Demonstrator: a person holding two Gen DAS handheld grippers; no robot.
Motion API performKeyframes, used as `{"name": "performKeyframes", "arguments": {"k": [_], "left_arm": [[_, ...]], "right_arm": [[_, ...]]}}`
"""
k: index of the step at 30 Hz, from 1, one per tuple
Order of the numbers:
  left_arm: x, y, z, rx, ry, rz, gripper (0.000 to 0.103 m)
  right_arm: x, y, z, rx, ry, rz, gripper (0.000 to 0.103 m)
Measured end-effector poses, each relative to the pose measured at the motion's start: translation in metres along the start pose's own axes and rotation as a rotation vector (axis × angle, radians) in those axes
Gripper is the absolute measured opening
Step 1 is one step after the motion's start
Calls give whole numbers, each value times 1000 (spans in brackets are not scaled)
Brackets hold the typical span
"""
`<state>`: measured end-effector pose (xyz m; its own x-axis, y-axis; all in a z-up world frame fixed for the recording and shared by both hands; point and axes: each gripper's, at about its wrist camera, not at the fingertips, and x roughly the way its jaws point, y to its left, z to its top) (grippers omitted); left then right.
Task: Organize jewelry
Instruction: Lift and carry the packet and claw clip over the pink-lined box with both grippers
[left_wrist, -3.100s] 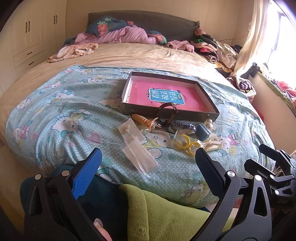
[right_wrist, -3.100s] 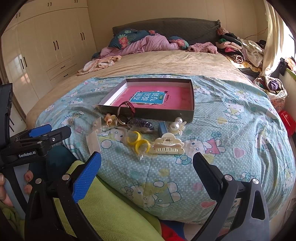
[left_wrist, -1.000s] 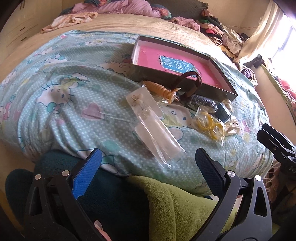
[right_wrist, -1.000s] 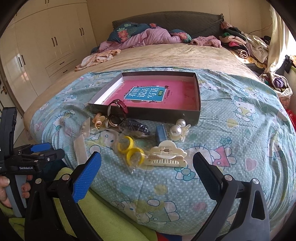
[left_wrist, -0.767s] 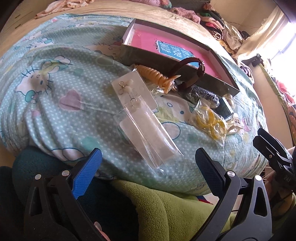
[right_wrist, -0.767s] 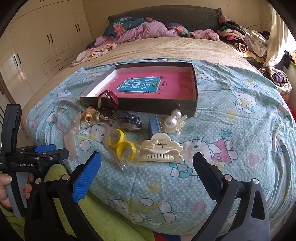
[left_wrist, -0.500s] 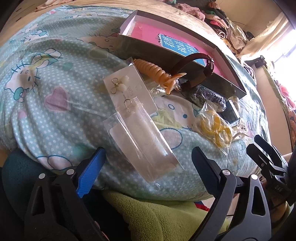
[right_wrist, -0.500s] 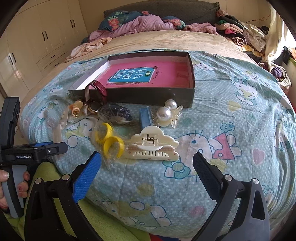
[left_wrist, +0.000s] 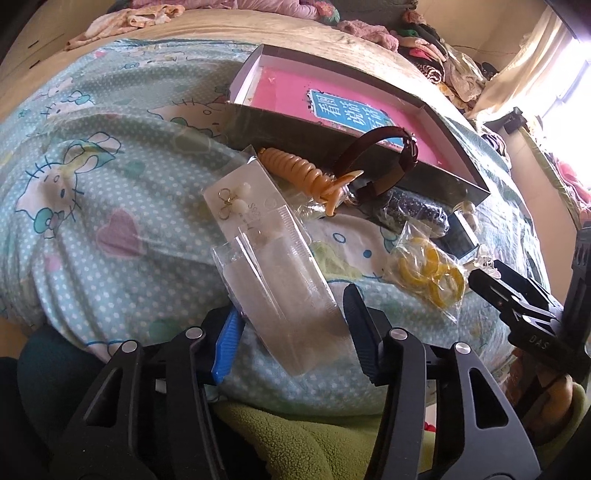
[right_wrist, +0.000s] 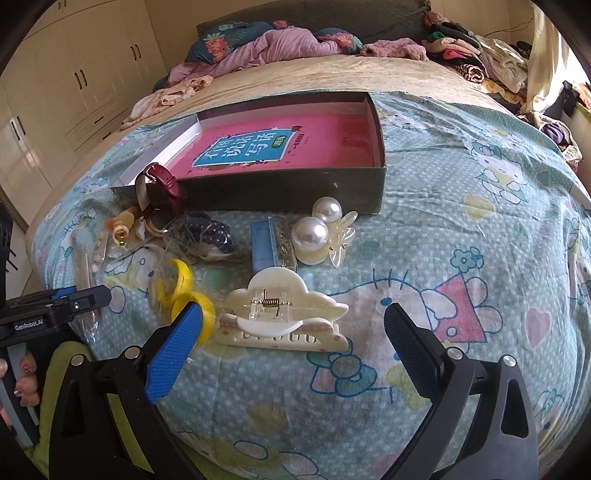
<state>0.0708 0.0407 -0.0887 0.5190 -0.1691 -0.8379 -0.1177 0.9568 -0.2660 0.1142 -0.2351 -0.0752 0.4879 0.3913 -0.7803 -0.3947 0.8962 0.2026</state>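
Note:
Jewelry lies scattered on a Hello Kitty quilt in front of a shallow box (right_wrist: 295, 188) that holds a pink book. My left gripper (left_wrist: 293, 332) has its jaws closing on either side of a clear plastic packet (left_wrist: 284, 291); the pads do not visibly press on it. An earring card (left_wrist: 240, 203), an orange spiral clip (left_wrist: 295, 166) and a maroon watch (left_wrist: 388, 162) lie beyond it. My right gripper (right_wrist: 291, 347) is wide and closing, with a cream cloud-shaped hair claw (right_wrist: 284, 314) just ahead between its fingers. Bagged yellow rings (right_wrist: 184, 288) touch the blue pad.
A pearl clip (right_wrist: 317, 229), a small blue box (right_wrist: 264, 243) and a bagged dark beaded piece (right_wrist: 207, 232) sit near the box wall. Green fleece (left_wrist: 295, 432) covers a person's lap at the bed's edge. Clothes pile up at the headboard; wardrobes (right_wrist: 85, 85) stand on the left.
Both grippers sank closer to the quilt. The left jaws narrowed a lot around the clear packet. The right jaws narrowed slightly and the hair claw now lies between them.

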Motion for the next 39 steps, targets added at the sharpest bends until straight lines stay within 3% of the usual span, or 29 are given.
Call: {"name": "performKeyframes", "arguments": {"k": [1,3,8,20,39], "left_arm": [[-3,1,0,0,-7,0,44],[-8,3,1,-1,-18,-4,44],[-15,-4,11,3,-49,-7,43],[-25,3,36,-4,-91,3,42],[-20,0,116,28,-163,22,42]], "right_arm": [[3,-1,0,-3,7,12,79],[8,-4,0,13,25,53,72],[0,-11,-3,27,-13,86,72],[-35,-42,7,84,-89,73,72],[-38,-35,81,40,-218,115,72]]}}
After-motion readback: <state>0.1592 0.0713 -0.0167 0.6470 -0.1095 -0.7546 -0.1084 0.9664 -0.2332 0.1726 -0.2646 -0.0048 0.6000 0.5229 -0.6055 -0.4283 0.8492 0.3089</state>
